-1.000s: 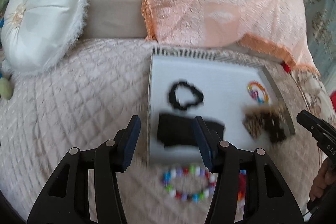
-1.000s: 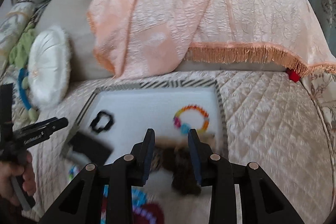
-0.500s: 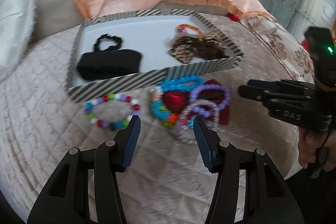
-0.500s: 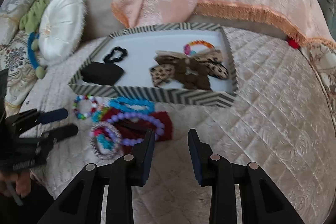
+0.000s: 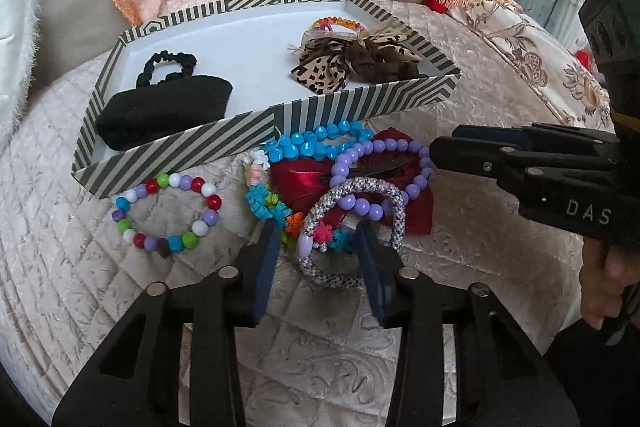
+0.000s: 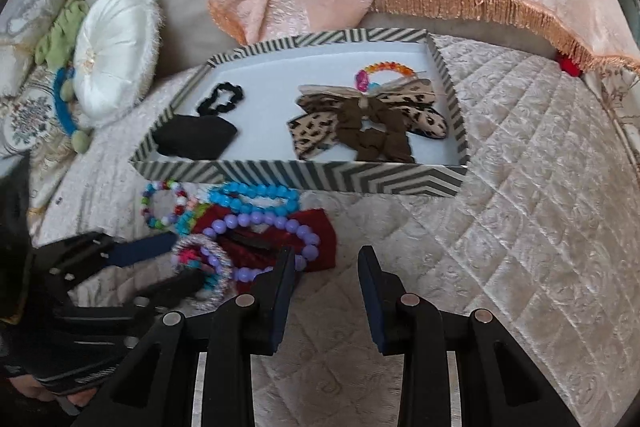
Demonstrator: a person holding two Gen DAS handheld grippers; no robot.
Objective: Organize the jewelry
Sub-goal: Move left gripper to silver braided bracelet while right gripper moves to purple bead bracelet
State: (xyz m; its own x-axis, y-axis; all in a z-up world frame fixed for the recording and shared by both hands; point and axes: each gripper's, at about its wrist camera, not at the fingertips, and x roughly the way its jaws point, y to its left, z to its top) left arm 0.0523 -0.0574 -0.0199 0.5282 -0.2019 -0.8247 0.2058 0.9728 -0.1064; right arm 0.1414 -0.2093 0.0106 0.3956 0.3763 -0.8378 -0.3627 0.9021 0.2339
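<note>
My left hand-held gripper straddles the grey-white braided elastic band, fingers apart, just before the striped shallow cardboard tray; my right hand-held gripper hovers apart beside it.

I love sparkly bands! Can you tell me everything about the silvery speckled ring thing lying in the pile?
The speckled band is a thick braided cord loop, white flecked with grey and bits of colour, soft-looking like a hair tie. It lies flat on the quilted cover at the near edge of the pile, outside the striped tray. It overlaps the purple bead bracelet and the red bow, with a colourful tasselled bracelet crossing it. The left tool is open, its fingers on either side of the band's near part.
</note>
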